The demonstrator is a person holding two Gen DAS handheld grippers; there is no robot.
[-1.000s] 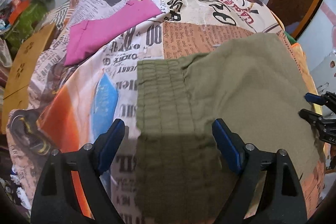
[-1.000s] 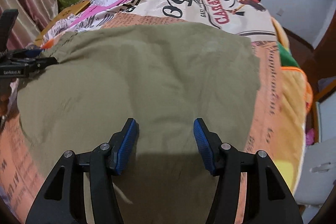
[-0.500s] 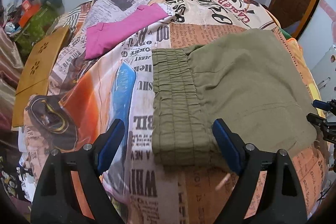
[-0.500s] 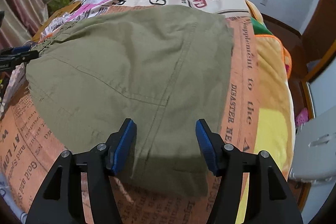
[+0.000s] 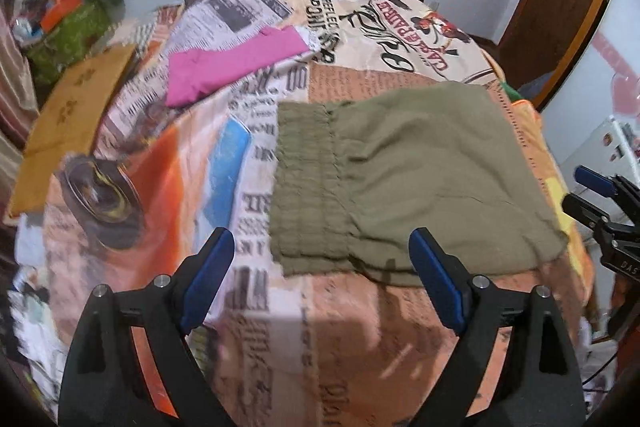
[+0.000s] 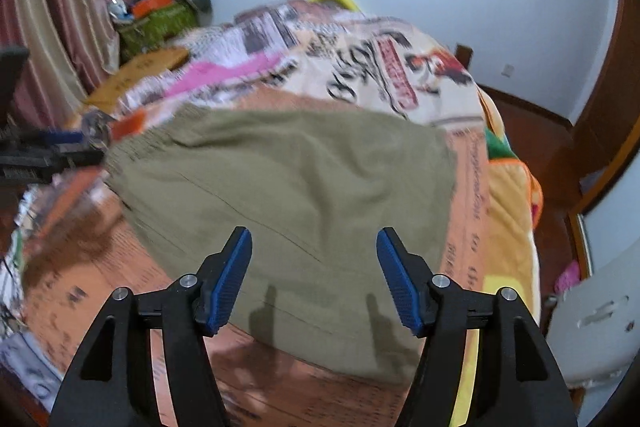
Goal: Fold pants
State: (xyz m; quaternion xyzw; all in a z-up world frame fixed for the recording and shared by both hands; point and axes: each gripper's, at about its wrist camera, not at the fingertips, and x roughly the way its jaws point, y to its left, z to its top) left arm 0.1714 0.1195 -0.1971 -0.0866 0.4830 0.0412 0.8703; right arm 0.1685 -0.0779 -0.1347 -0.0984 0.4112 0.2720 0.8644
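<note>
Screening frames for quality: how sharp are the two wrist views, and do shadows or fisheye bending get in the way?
Left wrist view: olive-green folded pants fairly sharp, newspaper-print bedspread smeared near the bottom, edges bowed. Right wrist view: motion blur throughout, pink cloth streaked; right claw crisp, casting two finger shadows on the pants.

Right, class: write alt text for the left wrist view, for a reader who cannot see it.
Folded olive pants lie flat on a bed under a newspaper-print bedspread, elastic waistband to the left. The left gripper hangs open above their near edge, holding nothing. A pink garment lies further back, and the right gripper shows at the right edge.
</note>
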